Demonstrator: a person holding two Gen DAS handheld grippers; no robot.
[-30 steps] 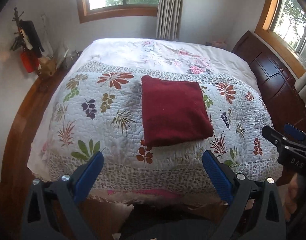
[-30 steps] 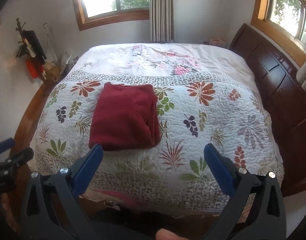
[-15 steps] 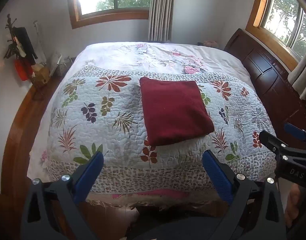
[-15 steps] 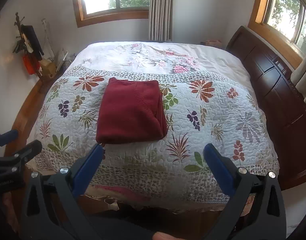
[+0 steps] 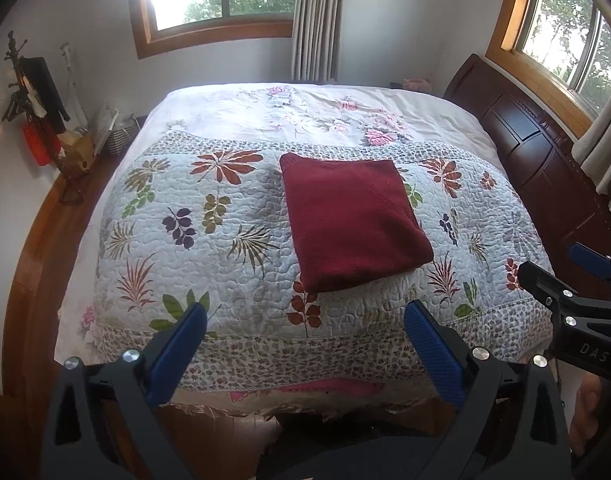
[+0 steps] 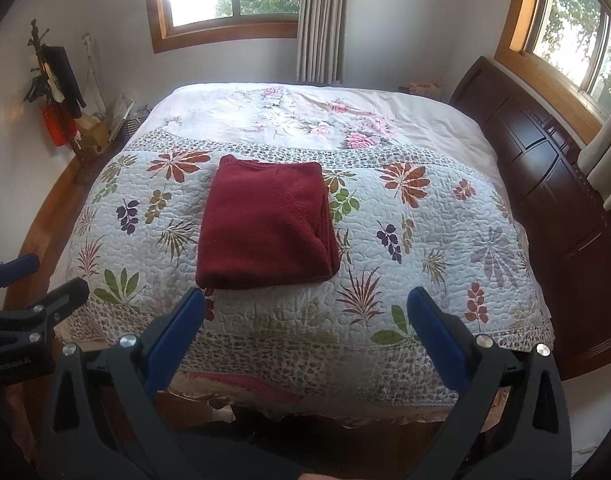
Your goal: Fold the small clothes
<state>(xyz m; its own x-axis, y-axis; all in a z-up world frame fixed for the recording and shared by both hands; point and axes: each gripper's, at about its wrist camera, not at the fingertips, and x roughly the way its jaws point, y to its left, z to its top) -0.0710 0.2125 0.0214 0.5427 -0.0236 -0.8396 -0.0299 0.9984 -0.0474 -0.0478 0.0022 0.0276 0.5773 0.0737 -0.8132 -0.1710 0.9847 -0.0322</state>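
A dark red garment [image 5: 351,220] lies folded into a neat rectangle on the leaf-patterned quilt [image 5: 193,240] of the bed; the right wrist view shows the garment [image 6: 265,226] with its stacked edges on the right side. My left gripper [image 5: 305,316] hangs open short of the bed's near edge, nothing between its blue pads. My right gripper [image 6: 305,304] is open too, held back from the bed, empty. The right gripper also shows at the right edge of the left wrist view [image 5: 553,276], and the left gripper at the left edge of the right wrist view [image 6: 33,284].
A dark wooden headboard [image 5: 545,148] runs along the bed's right side. A stand with hanging items [image 5: 33,100] and a basket [image 5: 121,136] sit by the left wall. Wood floor [image 5: 29,280] borders the bed on the left. Windows and a curtain [image 5: 317,16] are behind.
Both grippers have drawn back and risen a little from the bed, so more of the room shows. The folded garment has not moved.
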